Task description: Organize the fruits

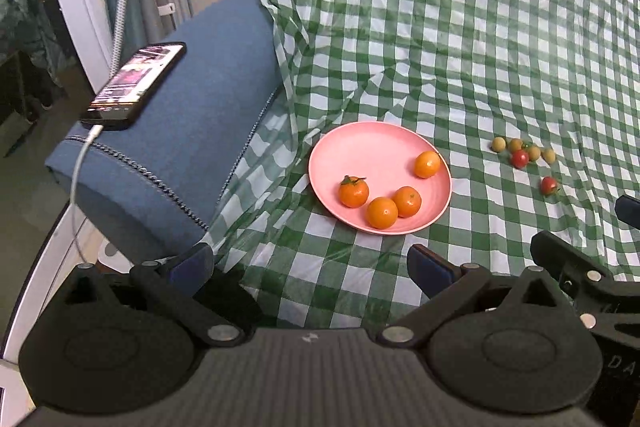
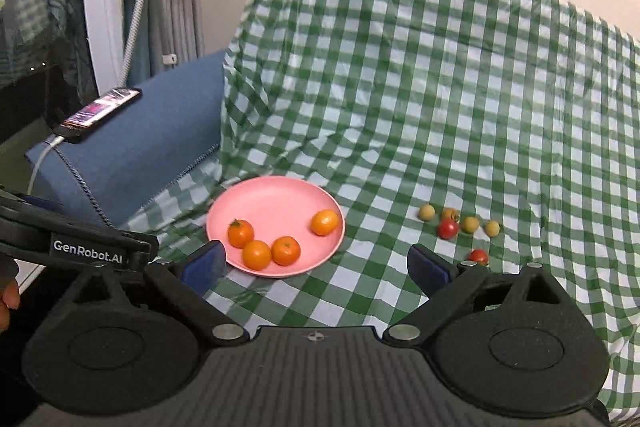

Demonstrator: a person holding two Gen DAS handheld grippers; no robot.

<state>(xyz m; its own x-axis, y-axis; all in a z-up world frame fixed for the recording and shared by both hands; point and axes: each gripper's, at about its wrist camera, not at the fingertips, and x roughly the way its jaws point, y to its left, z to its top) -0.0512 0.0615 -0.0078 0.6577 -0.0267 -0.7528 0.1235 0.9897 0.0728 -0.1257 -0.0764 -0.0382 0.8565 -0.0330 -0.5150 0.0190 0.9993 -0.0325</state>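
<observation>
Both my grippers, left (image 1: 310,267) & right (image 2: 316,265), gape empty; 4 oranges (image 2: 256,254) on pink plate (image 2: 276,199), tomatoes (image 2: 447,228) alongside on cloth.

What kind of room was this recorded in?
Probably a home living room or bedroom. A checked cloth is draped over what looks like a blue sofa; a charging phone lies on its arm, and a pink plate of oranges sits on the cloth.
</observation>
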